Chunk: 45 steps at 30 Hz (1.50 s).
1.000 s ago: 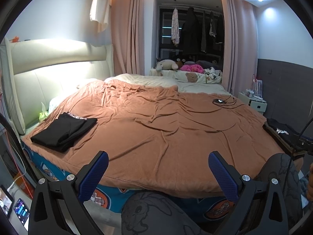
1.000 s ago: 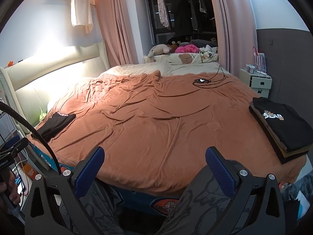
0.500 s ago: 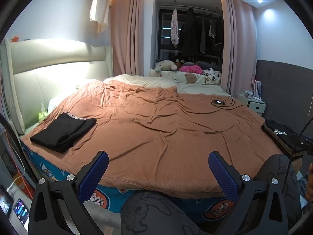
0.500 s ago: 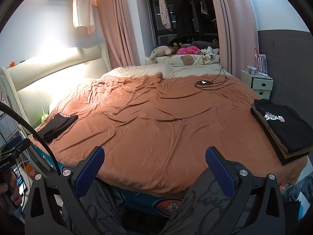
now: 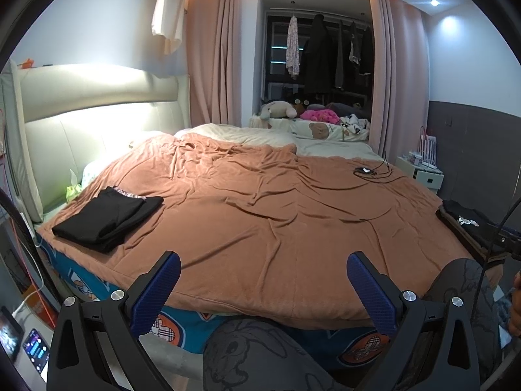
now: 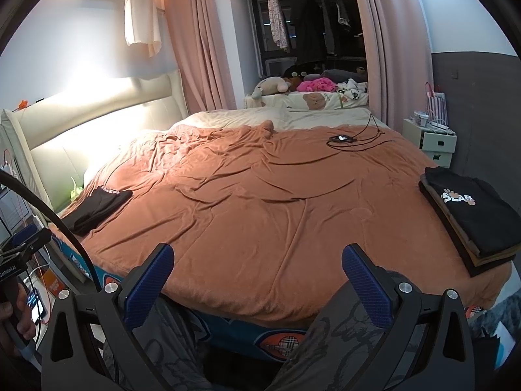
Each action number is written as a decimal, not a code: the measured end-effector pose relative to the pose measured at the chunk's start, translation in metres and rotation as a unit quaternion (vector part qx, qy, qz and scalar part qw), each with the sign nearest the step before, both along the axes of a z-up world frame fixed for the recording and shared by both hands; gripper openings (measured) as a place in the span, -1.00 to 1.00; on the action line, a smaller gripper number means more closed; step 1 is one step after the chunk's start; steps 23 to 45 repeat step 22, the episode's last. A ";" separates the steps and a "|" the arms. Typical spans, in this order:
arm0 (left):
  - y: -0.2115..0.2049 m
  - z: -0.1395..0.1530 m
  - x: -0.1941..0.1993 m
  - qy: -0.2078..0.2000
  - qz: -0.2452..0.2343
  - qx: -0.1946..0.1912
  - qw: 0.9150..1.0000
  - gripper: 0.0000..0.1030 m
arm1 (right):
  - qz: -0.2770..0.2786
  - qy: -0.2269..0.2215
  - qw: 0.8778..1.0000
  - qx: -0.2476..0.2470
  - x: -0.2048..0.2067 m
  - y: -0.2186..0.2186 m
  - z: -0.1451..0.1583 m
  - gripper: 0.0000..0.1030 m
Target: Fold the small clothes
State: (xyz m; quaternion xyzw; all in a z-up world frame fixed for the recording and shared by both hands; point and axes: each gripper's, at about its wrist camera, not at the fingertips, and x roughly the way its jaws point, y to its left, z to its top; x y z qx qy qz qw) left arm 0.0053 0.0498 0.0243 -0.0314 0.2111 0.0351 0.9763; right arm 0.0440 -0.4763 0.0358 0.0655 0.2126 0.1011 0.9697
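Brown blanket [image 5: 276, 215] covers the bed I'm facing. Black folded clothes [image 5: 107, 218] lie at its left edge near the headboard; a folded stack [image 6: 472, 218] sits at its right edge. My left tongs [image 5: 263, 280] and right tongs [image 6: 257, 273] gape wide, empty, over the near edge.

Left gripper [image 5: 263, 288] jaws spread wide, empty; right gripper [image 6: 259, 282] likewise — both level, pointing forward.
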 end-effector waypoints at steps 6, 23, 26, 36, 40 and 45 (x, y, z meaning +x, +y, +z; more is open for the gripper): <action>-0.001 0.003 -0.004 -0.002 0.004 -0.002 1.000 0.99 | 0.006 0.002 1.000 0.008 -0.001 -0.001 -0.001 1.00; 0.002 0.009 -0.013 -0.013 0.021 -0.004 1.000 0.99 | 0.003 0.009 1.000 0.009 0.000 0.001 -0.004 1.00; 0.002 0.009 -0.013 -0.013 0.021 -0.004 1.000 0.99 | 0.003 0.009 1.000 0.009 0.000 0.001 -0.004 1.00; 0.002 0.009 -0.013 -0.013 0.021 -0.004 1.000 0.99 | 0.003 0.009 1.000 0.009 0.000 0.001 -0.004 1.00; 0.002 0.009 -0.013 -0.013 0.021 -0.004 1.000 0.99 | 0.003 0.009 1.000 0.009 0.000 0.001 -0.004 1.00; 0.002 0.009 -0.013 -0.013 0.021 -0.004 1.000 0.99 | 0.003 0.009 1.000 0.009 0.000 0.001 -0.004 1.00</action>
